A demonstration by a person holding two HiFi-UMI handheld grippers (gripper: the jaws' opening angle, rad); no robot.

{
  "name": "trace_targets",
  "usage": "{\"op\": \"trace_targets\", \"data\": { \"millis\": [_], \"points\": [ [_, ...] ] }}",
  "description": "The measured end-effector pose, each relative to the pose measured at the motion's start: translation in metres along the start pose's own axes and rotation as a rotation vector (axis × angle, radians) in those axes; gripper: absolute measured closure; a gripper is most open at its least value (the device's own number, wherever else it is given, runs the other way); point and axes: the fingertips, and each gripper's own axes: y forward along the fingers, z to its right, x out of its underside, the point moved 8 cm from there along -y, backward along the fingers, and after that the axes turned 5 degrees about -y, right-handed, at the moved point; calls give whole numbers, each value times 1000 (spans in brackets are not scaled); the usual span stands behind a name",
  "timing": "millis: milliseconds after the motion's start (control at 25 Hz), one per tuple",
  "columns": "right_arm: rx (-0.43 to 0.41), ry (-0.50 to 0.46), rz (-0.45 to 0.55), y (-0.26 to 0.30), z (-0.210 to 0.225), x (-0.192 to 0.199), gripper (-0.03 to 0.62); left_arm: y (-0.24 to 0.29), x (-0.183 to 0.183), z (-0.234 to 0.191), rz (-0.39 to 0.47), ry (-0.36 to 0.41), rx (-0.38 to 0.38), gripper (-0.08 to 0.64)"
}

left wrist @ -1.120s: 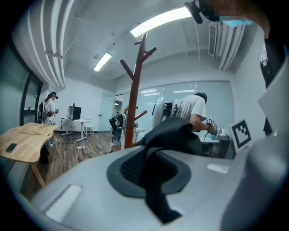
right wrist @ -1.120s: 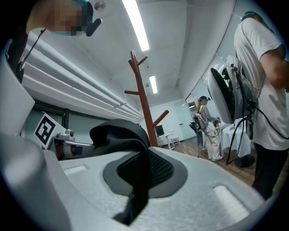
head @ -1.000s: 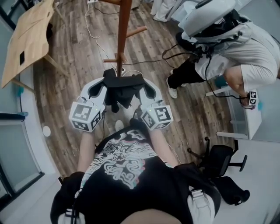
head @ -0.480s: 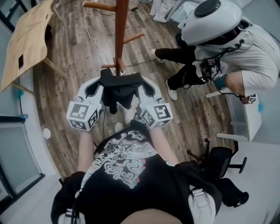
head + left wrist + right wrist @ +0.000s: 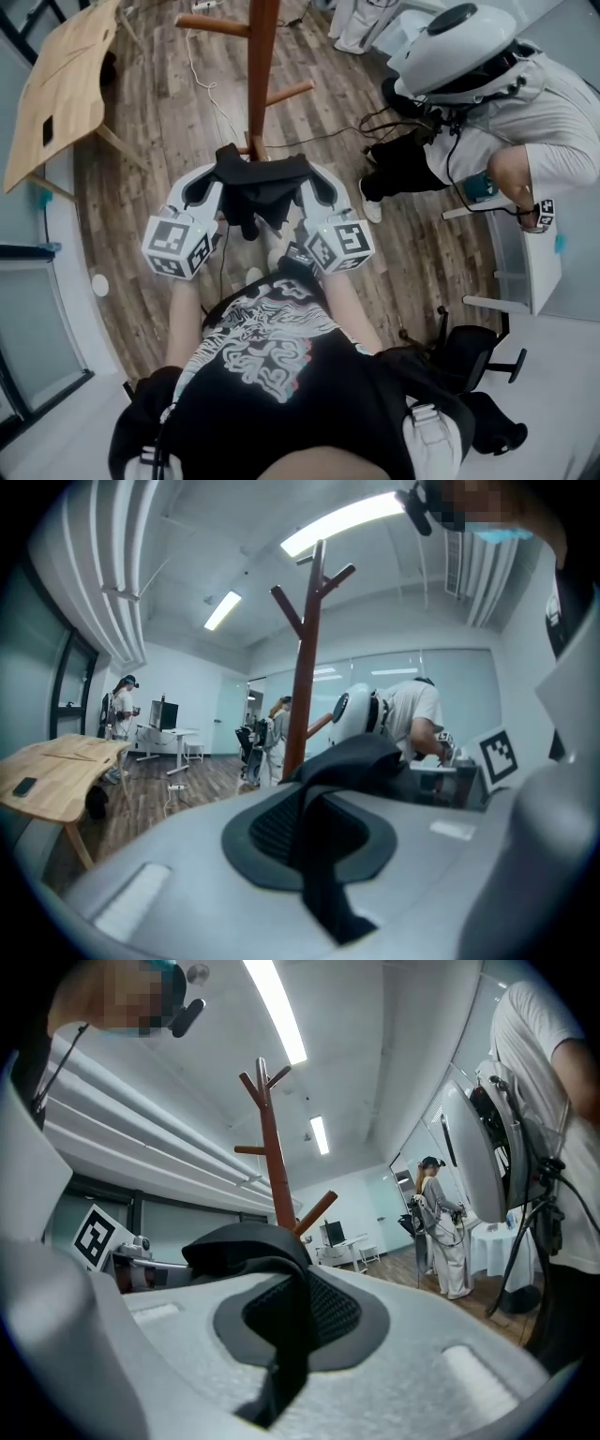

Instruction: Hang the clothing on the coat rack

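Jaws of left gripper pressed narrow on a fold of black fabric garment, a dark strip of which runs down between the two grey pads in the left gripper view; jaws of right gripper likewise pinched on the opposite edge of the same cloth; both grippers white-bodied, each carrying a cube with square markers nearest the wearer.

Garment spread between the two grippers, off the floor, sagging in loose folds at its middle; in each gripper view it bulges as a dark hump just beyond the pads.

Reddish-brown wooden coat rack directly beyond the garment; its upright pole with angled pegs rises behind the cloth in both gripper views; whether the cloth touches a low peg cannot be told.

Grey-brown wood-plank floor beneath; thin white cable trailing across it beside the rack; pale wooden table at the left; black wheeled office chair at the lower right.

Second person in white helmet and pale top bent over to the right of the rack; bright ceiling light strips overhead; further people standing by white desks at the far wall.
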Motion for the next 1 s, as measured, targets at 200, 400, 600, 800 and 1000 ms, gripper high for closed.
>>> {"op": "trace_targets", "data": {
  "millis": [200, 400, 600, 800, 1000],
  "points": [
    [-4, -4, 12, 14, 9, -4, 580, 8, -3, -9, 1, -2, -14, 554],
    [-13, -17, 29, 29, 16, -12, 580, 18, -12, -20, 20, 0, -24, 554],
    [-15, -30, 43, 37, 26, -19, 580, 28, -21, -25, 34, 10, -27, 554],
    [-18, -41, 48, 45, 35, -24, 580, 37, -26, -27, 33, 16, -30, 554],
    [-33, -56, 33, 59, 52, -22, 580, 53, -26, -33, 20, 19, -32, 554]
  ]
}}
